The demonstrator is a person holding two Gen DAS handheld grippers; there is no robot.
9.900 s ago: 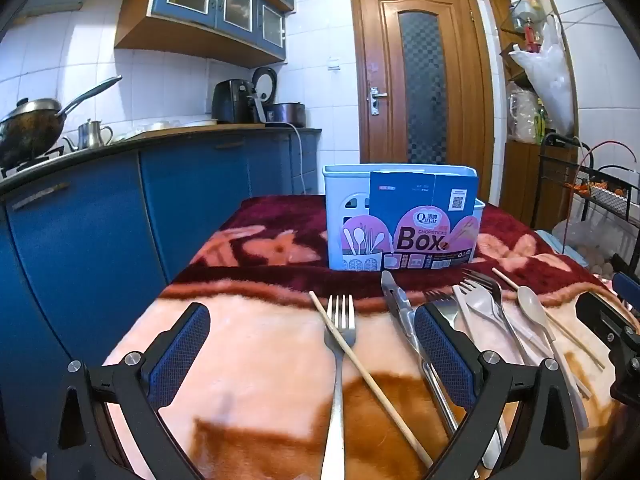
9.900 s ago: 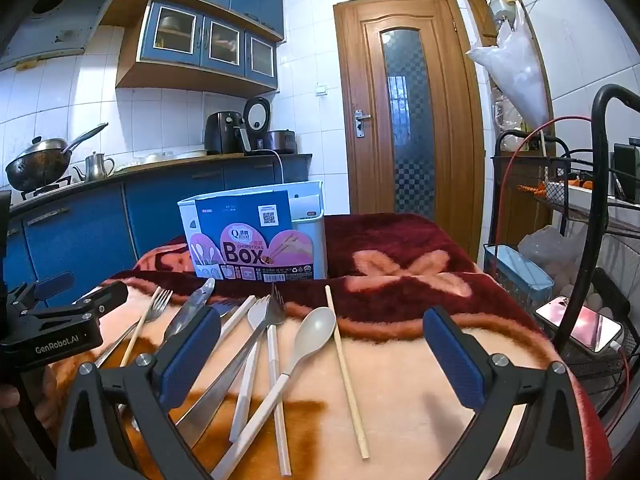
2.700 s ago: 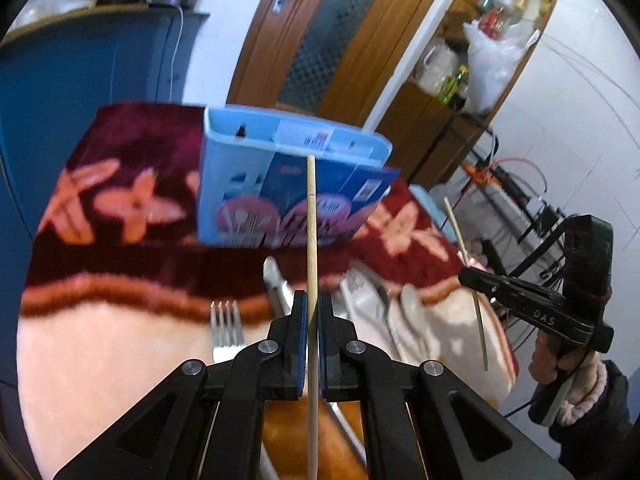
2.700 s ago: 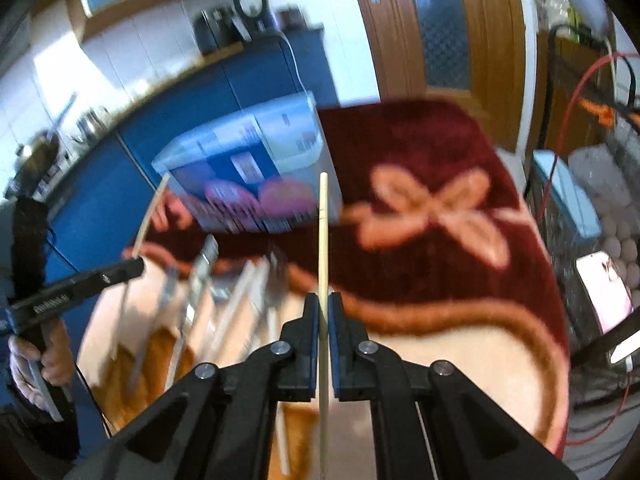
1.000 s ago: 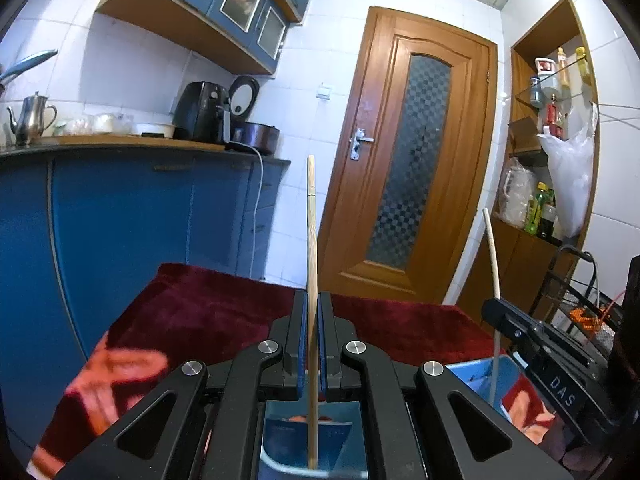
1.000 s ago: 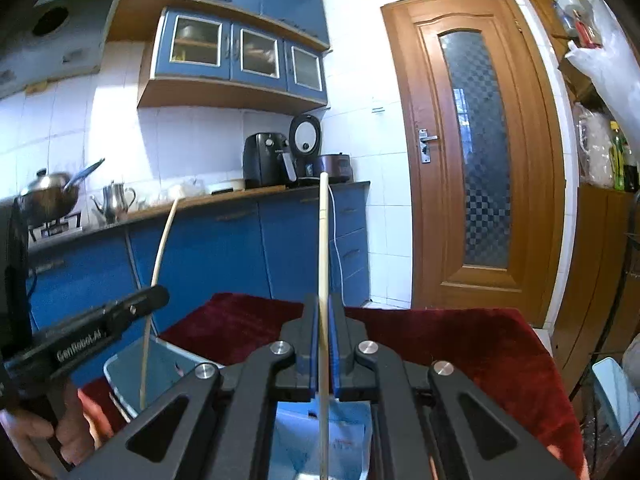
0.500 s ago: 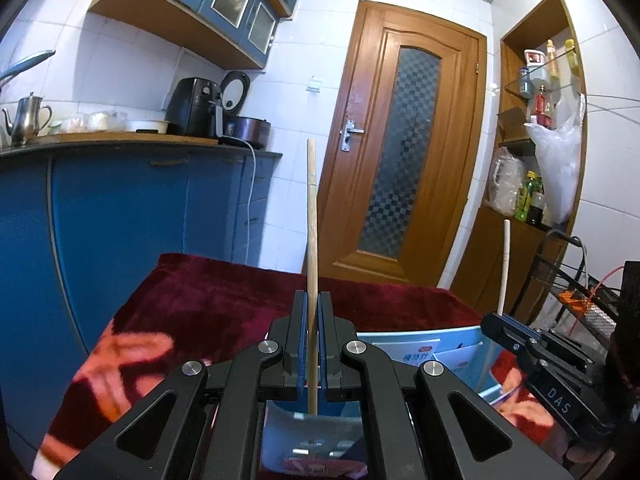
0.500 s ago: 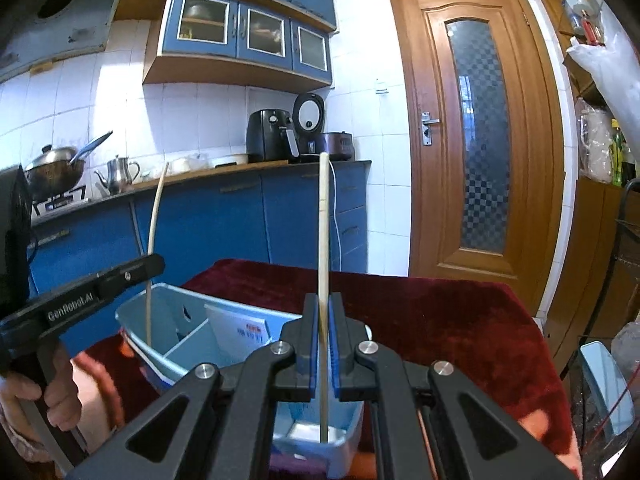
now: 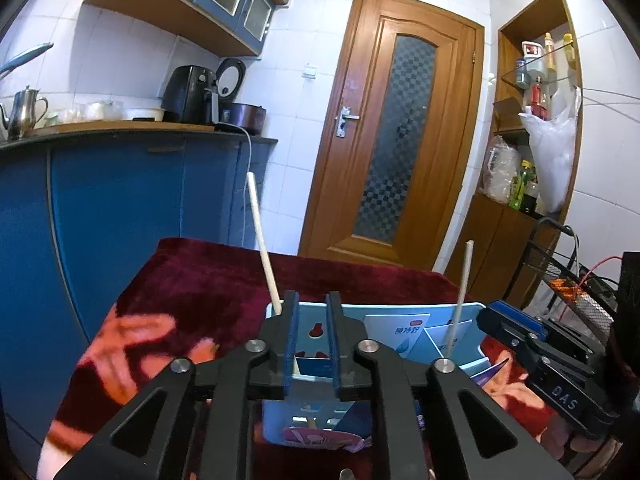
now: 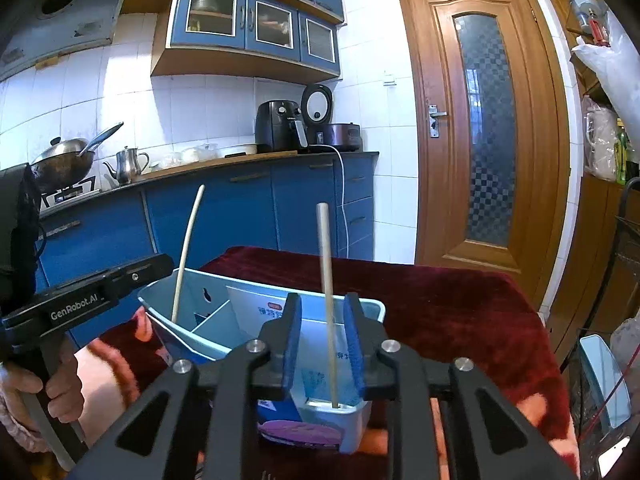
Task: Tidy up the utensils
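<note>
A light blue utensil box [image 9: 460,346] [image 10: 208,340] with inner dividers stands on the red blanket. Two wooden chopsticks stand in it. One [image 9: 262,244] [image 10: 186,256] leans in the left compartment, just left of my left gripper [image 9: 312,344]. The other [image 9: 460,292] [image 10: 327,300] stands in the right compartment, between the pads of my right gripper [image 10: 322,344] without touching them. Both grippers are open and empty, directly above the box. The right gripper also shows in the left wrist view [image 9: 532,348], and the left one in the right wrist view [image 10: 104,292].
A red and peach blanket [image 10: 460,304] covers the table. Blue kitchen cabinets [image 9: 120,208] stand to the left, a wooden door [image 9: 396,148] behind. A wire rack [image 9: 576,280] and shelves stand to the right.
Both grippers lowered the chopsticks into the box and opened. The left chopstick now leans left, free of the pads. The right one stands free in its compartment.
</note>
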